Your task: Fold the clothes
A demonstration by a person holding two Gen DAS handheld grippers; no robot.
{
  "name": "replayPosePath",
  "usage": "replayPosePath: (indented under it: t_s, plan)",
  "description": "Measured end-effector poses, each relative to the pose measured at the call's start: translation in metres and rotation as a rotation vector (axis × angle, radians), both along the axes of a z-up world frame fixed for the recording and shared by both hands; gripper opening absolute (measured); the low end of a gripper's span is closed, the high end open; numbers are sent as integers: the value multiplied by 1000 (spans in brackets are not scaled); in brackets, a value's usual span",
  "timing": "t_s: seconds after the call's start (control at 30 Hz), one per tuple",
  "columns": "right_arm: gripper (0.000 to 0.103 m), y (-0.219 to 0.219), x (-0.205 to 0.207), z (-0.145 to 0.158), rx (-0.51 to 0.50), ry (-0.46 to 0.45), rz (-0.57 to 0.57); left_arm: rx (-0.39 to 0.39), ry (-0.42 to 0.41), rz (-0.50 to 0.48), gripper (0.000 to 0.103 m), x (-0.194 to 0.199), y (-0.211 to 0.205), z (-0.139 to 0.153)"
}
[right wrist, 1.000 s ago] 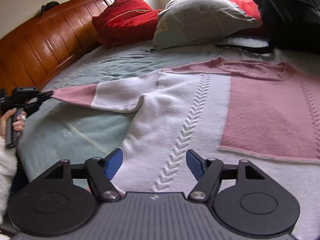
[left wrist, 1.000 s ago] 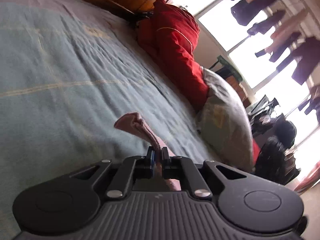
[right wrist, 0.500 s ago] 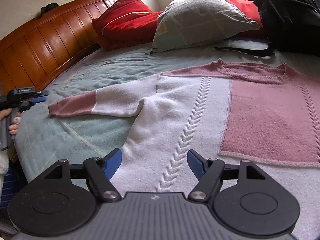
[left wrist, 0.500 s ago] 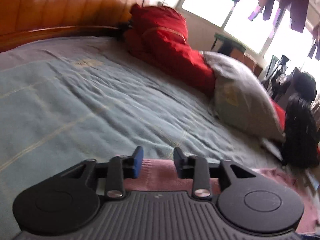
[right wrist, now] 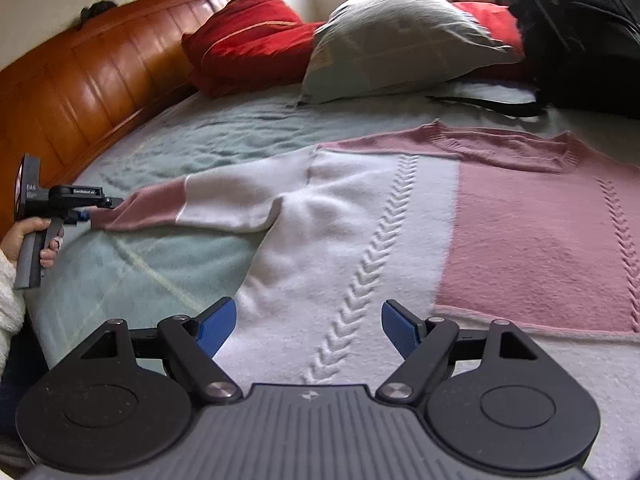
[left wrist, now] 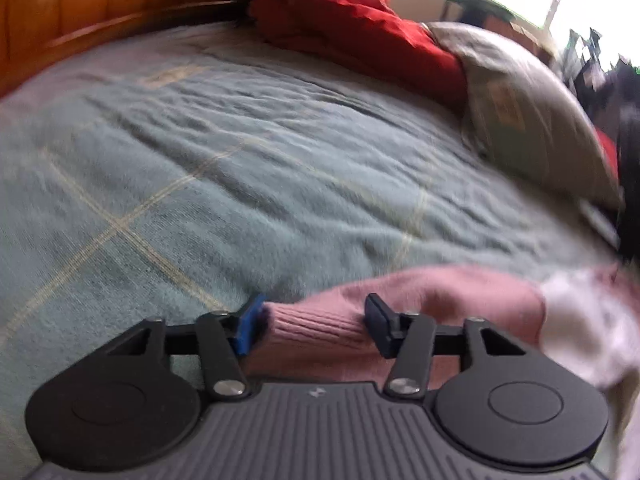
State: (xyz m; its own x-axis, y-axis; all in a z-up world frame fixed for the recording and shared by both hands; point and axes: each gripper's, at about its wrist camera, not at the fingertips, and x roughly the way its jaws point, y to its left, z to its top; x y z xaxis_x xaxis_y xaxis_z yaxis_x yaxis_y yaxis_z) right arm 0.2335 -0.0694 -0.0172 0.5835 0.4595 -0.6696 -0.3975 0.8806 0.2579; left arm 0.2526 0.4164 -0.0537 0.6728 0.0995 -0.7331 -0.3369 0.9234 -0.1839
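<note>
While the sweater [right wrist: 360, 216] lies flat on the bed [right wrist: 132, 264], the left gripper's [left wrist: 312, 320] jaws are opening around its pink cuff [left wrist: 316, 328]. Right gripper [right wrist: 308, 326] hovers over the hem, jaws wide and opening, nothing gripped.

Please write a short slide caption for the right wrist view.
Open right gripper above pink-and-white sweater spread on bed.

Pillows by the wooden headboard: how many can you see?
3: a red pillow nearest the headboard, a grey pillow beside it, another red one behind the grey; the black bag may hide more.
</note>
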Motion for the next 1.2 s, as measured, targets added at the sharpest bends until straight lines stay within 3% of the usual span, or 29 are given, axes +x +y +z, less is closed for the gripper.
replayPosePath:
  t_s: [0.03, 0.1, 0.2, 0.33, 0.47, 0.63, 0.7, 0.83, 0.9, 1.0, 1.07, 1.2]
  plan:
    - [84, 3, -1, 0, -12, -4, 7, 11, 6, -14, 42, -1, -2, 1]
    - [84, 6, -2, 1, -26, -11, 18, -16, 6, -48, 26, -6, -4, 9]
    - [84, 8, -5, 3, -30, -26, 25, -36, -18, -70, 19, -8, -5, 18]
    - [85, 5, -5, 3, -26, -28, 12, -36, -116, -24, 15, -8, 5, 30]
    - [85, 3, -5, 5, -22, -31, 6, -52, -150, 24, 24, -5, 14, 38]
    - [86, 3, -6, 6, -12, -33, 7, 77, -122, 56, 29, -1, -7, 50]
    - [88, 3, -6, 7, -7, -34, 8, 102, -131, 18, 47, 0, -24, 61]
    - [91, 3, -6, 8, 1, -36, 9, -51, -179, -163, 61, 18, -68, 77]
    - [91, 1, -8, 8, 4, -35, 4, -194, -181, -274, 72, 39, -95, 78]
    - [92, -6, -11, 8, 7, -35, -10, -408, -128, -407, 73, 79, -136, 62]
    - [93, -12, -13, 8, 13, -36, -24, -486, -59, -440, 73, 105, -159, 43]
    - [94, -23, -15, 8, 16, -35, -41, -563, 41, -384, 73, 125, -168, 7]
